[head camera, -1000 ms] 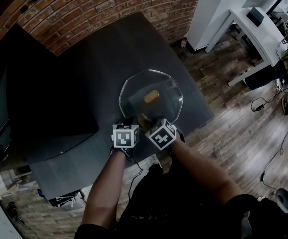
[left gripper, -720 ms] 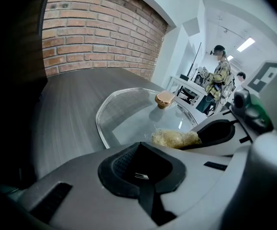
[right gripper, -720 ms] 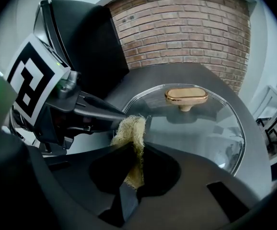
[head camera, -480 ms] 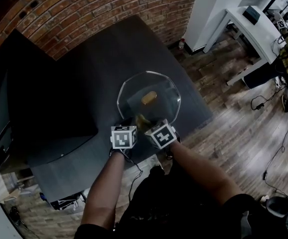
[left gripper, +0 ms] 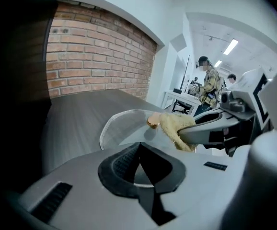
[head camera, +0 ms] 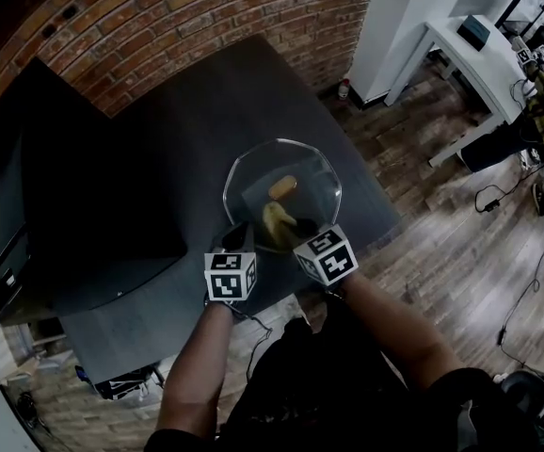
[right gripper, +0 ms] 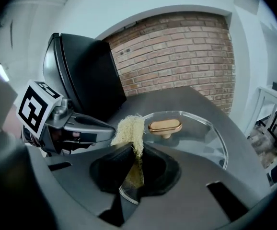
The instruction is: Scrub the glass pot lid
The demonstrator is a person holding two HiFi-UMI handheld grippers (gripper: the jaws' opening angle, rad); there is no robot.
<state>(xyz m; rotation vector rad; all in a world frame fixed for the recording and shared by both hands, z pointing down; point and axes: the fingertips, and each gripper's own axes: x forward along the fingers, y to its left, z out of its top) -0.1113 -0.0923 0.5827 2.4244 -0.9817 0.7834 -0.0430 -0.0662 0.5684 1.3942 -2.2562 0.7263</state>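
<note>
Forward goes the right gripper [right gripper: 132, 152], swinging out a touch to its own side since a moment ago and carrying the yellow scrubber [right gripper: 129, 128] further onto the glass, while the left gripper [left gripper: 139, 147] is easing back a little toward the person. The glass lid [head camera: 314, 182] is lying flat on the dark desk [head camera: 187, 130] close to its near edge, with its gold knob [head camera: 283, 187] sitting at the middle, just beyond the scrubber.

The right gripper is clamping tight on the lower end of that fibrous pad, and the free end is sticking up above the jaws. The left gripper is closing down on the lid's near rim, pinning it in place as far as I can judge.

That glass is looking stiff, smooth and likely slick, and it is going to slide on the desk if the rim hold is loosening. It is breakable too, so pressure is wanting to stay moderate. The rim is looking like the sensible place to hold it, leaving the knob and the open glass free for the soft, springy scrubber.
</note>
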